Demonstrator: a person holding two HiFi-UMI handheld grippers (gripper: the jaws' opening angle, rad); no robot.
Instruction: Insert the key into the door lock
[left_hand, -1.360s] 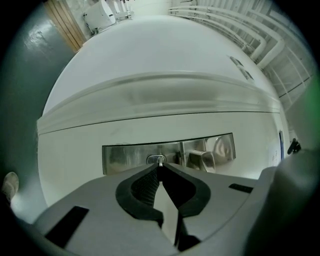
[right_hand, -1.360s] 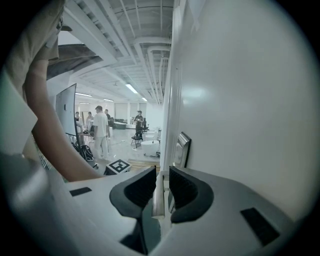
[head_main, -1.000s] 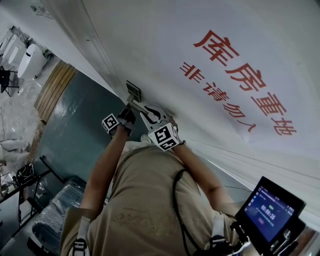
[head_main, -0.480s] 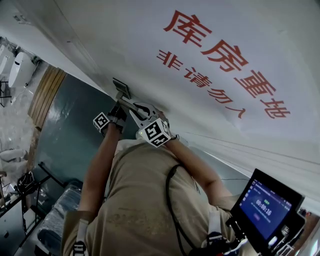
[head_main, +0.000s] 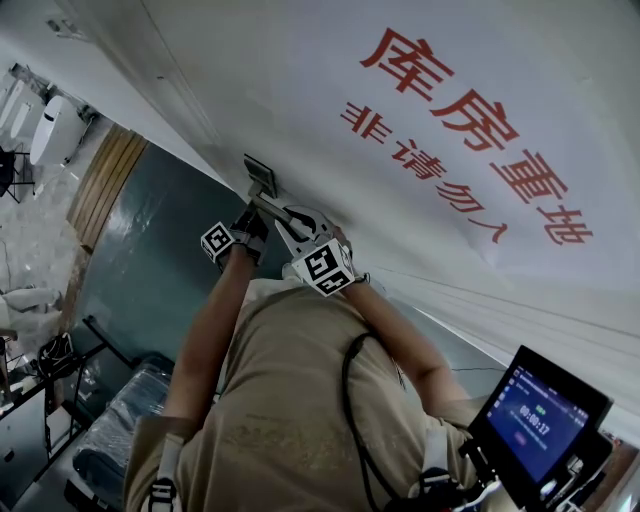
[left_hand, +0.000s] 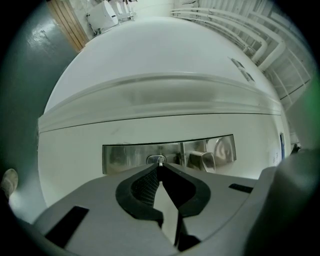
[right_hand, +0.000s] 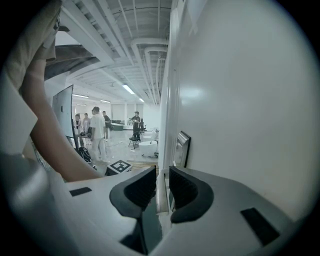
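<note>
Seating key (left_hand: 160, 161) tip at lock plate (left_hand: 125, 157) keyhole | left gripper (left_hand: 159, 167) clamped on key | right gripper (right_hand: 161, 175) clamped on door handle (right_hand: 161, 196) | full insertion judged pending

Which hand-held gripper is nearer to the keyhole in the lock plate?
Left. The left hand-held gripper holds the key right at the keyhole; the right hand-held gripper sits further out, its jaws round the door handle.

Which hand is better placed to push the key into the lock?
Left. The left gripper holds the key, tip at the keyhole; the right gripper clamps the door handle.
</note>
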